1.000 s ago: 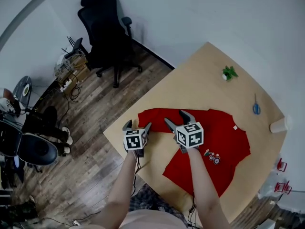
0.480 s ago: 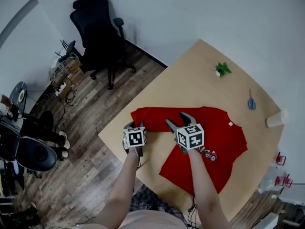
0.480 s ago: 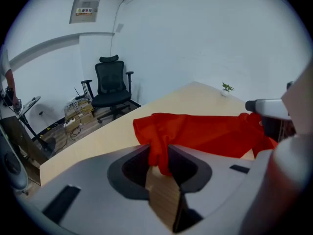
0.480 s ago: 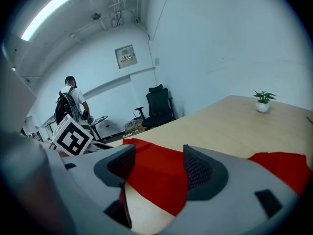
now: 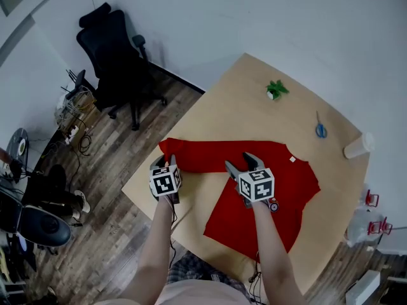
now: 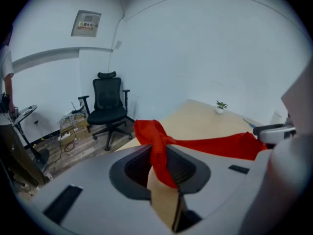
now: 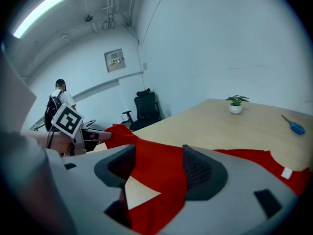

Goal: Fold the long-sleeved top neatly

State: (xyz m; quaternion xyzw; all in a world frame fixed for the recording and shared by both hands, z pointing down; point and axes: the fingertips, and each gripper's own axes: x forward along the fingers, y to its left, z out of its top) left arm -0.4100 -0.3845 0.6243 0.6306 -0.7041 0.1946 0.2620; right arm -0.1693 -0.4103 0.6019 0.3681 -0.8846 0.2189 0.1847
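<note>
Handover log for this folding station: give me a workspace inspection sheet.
Surface: wooden table, no spills seen.
Job's things: red long-sleeved top, body flat, one sleeve stretched out.
Clutter: potted plant, blue scissors, paper cup, all clear of the top.
Grippers: left gripper just closed, pinching the sleeve end; right gripper jaws apart, just narrowed slightly, fabric between them unpressed.
Cables: cable tangle on the wood floor.
Surroundings: black office chair, white wall.

In the head view, your right gripper [image 5: 238,162] covers part of the print [image 5: 274,204] on the top [image 5: 286,176]. The wall sign [image 6: 86,23] carries text too small to read. The far person [image 7: 59,99] shows no detail.
</note>
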